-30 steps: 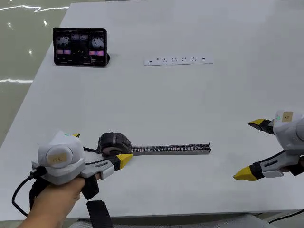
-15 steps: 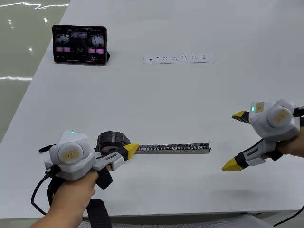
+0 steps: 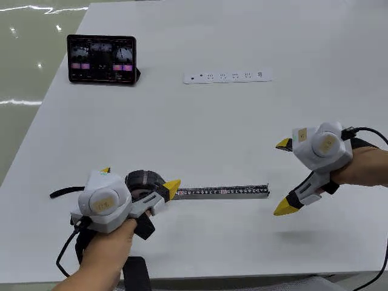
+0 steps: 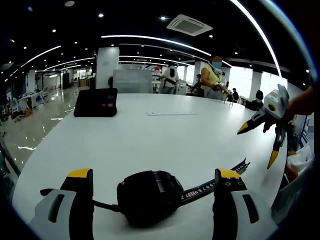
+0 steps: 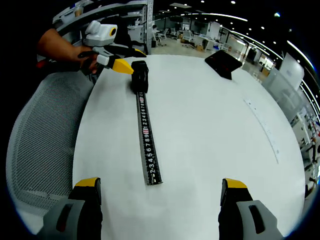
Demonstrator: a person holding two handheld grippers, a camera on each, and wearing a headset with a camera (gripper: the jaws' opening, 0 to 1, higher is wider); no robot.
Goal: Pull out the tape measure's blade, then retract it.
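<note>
Lying flat, the blade [image 3: 221, 191] points toward right claw [image 3: 281, 177].

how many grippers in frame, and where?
2. Left gripper, open, flanks the tape measure case at near left; right gripper, open, is just past the blade's free end at right.

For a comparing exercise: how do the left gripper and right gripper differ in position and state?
The left gripper has the tape measure's case between its jaws; the right gripper holds nothing. The left is at the case end, the right past the blade's free end. Both are open.
</note>
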